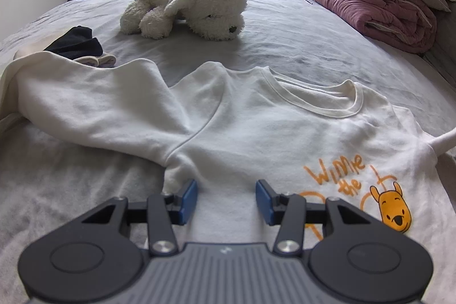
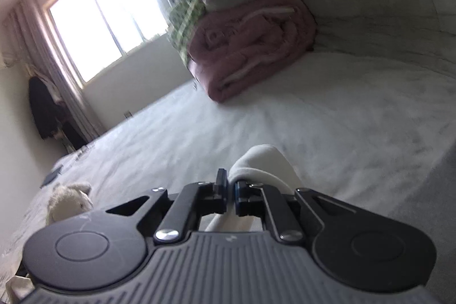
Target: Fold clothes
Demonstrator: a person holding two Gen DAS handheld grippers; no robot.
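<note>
Left wrist view: the left gripper hangs low over a cream long-sleeved sweatshirt with an orange cartoon-bear print, blue pads spread wide apart with nothing between them. The sweatshirt lies front-up on the grey bed sheet, body mostly flat. Its ribbed neckline points away from the camera toward the fluffy white plush dog, hem end toward the gripper, so the long axis runs near-to-far. One sleeve sprawls out loose to the left, ending near a dark piece of clothing. On the right edge a strip of cream fabric lifts off toward the frame edge.

Right wrist view: pretty blurry, camera tilted. The right gripper has its jaws pinched together on a roll of that cream fabric, looks like the other sleeve, held up off the sheet. Folded pink quilt with a green checked blanket on top sits by the headboard.

So I'd say: body spread, no folds in it that I can see, right sleeve mid-handling, left sleeve and body folds left.
</note>
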